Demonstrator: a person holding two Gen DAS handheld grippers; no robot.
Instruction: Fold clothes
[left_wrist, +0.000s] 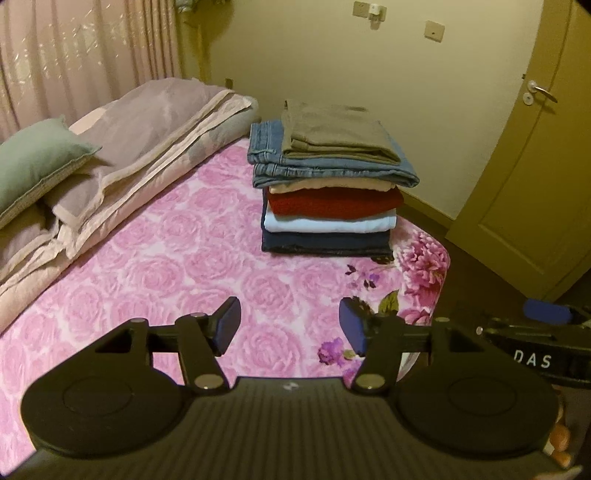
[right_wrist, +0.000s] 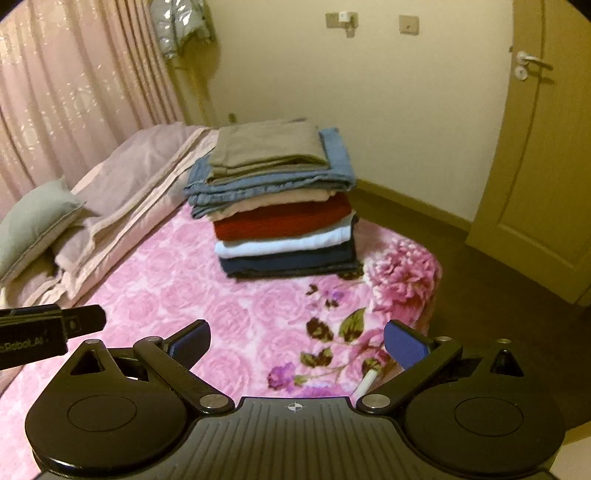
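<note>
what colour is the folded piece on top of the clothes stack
Olive-khaki top piece, lying on blue jeans; clearest in the left wrist view.

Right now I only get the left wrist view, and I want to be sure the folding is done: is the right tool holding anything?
Observer: No. The right tool is open, with nothing between its fingers and only the pink bedspread below.
Operator: Any layer I miss?
Observer: In the pile, a thin grey layer shows between the red piece and the white piece.
Operator: Anything loose nearby?
Observer: A small white stick lies near the bed's edge; I cannot tell what it is.
</note>
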